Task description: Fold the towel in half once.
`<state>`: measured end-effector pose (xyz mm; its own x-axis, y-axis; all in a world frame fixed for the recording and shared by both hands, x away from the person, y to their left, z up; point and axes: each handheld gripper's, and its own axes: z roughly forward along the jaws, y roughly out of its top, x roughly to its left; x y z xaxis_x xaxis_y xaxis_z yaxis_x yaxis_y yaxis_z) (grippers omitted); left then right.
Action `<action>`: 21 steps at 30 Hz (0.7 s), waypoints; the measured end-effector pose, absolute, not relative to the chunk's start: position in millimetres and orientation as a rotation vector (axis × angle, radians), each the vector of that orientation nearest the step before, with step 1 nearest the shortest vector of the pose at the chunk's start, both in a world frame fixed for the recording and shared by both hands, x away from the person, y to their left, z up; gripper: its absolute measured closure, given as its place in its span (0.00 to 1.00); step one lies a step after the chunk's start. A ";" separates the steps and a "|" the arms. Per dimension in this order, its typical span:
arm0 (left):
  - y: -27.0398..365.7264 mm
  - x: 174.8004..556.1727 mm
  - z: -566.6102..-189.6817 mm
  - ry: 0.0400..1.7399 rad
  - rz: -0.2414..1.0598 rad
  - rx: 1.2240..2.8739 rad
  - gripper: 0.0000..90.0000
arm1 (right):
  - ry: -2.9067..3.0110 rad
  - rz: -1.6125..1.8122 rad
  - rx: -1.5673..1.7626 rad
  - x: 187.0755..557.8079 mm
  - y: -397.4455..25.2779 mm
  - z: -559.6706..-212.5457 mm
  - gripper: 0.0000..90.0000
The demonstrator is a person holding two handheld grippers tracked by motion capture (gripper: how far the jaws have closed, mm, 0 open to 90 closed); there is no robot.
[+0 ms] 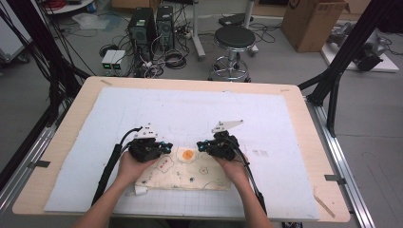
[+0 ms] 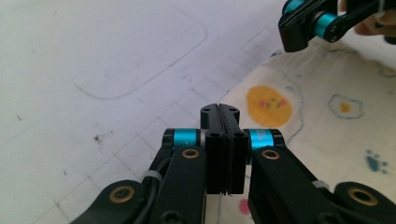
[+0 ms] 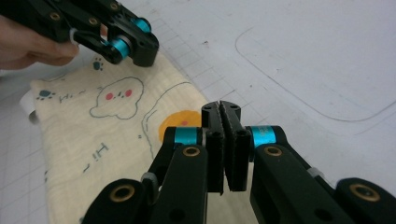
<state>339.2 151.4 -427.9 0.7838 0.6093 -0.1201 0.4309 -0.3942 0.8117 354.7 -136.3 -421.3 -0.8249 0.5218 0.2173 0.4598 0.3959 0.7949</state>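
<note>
A cream cloth (image 1: 190, 175) printed with cartoon shapes lies flat on the white mat, near the front. An orange yolk print (image 1: 188, 155) marks the middle of its far edge. My left gripper (image 1: 167, 146) sits at the cloth's far left corner with its jaws pressed together. In the left gripper view its tips (image 2: 219, 108) hover at the cloth's (image 2: 336, 140) edge, beside the yolk print (image 2: 269, 105). My right gripper (image 1: 202, 146) sits just right of the yolk, also shut. Its tips (image 3: 221, 105) lie over the edge of the cloth (image 3: 93, 140). I see nothing between either pair of jaws.
The white gridded mat (image 1: 190, 104) covers most of the wooden table (image 1: 81, 99). Beyond the table stand a black stool (image 1: 234, 40), computer towers (image 1: 142, 28) with cables and a cardboard box (image 1: 311, 21). Black frame struts (image 1: 342, 61) rise at the right.
</note>
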 end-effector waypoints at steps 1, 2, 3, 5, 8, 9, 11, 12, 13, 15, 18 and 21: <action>151.3 342.0 -431.5 0.788 0.243 2.060 0.99 | 2.578 1.412 0.912 356.7 -133.8 -423.3 0.99; 151.5 343.4 -433.1 0.793 0.244 2.069 0.99 | 2.591 1.392 0.914 358.9 -131.1 -426.1 0.99; 151.2 344.7 -435.1 0.806 0.244 2.068 0.99 | 2.600 1.380 0.923 359.8 -129.6 -427.7 0.99; 151.8 347.4 -437.8 0.815 0.240 2.080 0.99 | 2.618 1.346 0.916 361.8 -126.0 -432.0 0.99; 151.5 349.3 -442.4 0.823 0.235 2.119 0.99 | 2.652 1.298 0.913 362.9 -123.7 -437.4 0.99; 151.7 349.3 -443.1 0.828 0.231 2.112 0.99 | 2.656 1.287 0.913 363.2 -123.7 -438.4 0.99; 152.0 349.9 -443.1 0.828 0.230 2.109 0.99 | 2.668 1.254 0.920 364.0 -124.8 -440.0 0.99; 152.2 349.8 -443.1 0.827 0.231 2.111 0.99 | 2.669 1.245 0.921 364.5 -125.4 -441.0 0.99; 152.9 349.9 -442.7 0.826 0.231 2.116 0.99 | 2.672 1.233 0.925 364.6 -126.0 -441.3 0.99; 155.2 349.3 -441.6 0.827 0.233 2.127 0.99 | 2.675 1.221 0.925 363.7 -127.7 -440.5 0.99; 161.5 348.9 -438.9 0.826 0.258 2.154 0.99 | 2.671 1.209 0.929 362.6 -133.1 -440.1 0.99; 169.0 348.1 -437.7 0.838 0.270 2.157 0.98 | 2.655 1.226 0.951 361.1 -142.0 -441.5 0.99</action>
<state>348.1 169.0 -437.7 0.7587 0.6465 -0.0798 0.4783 -0.4697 0.7420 361.1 -142.0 -441.5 -0.8065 0.5601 0.1891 0.5071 0.4910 0.7084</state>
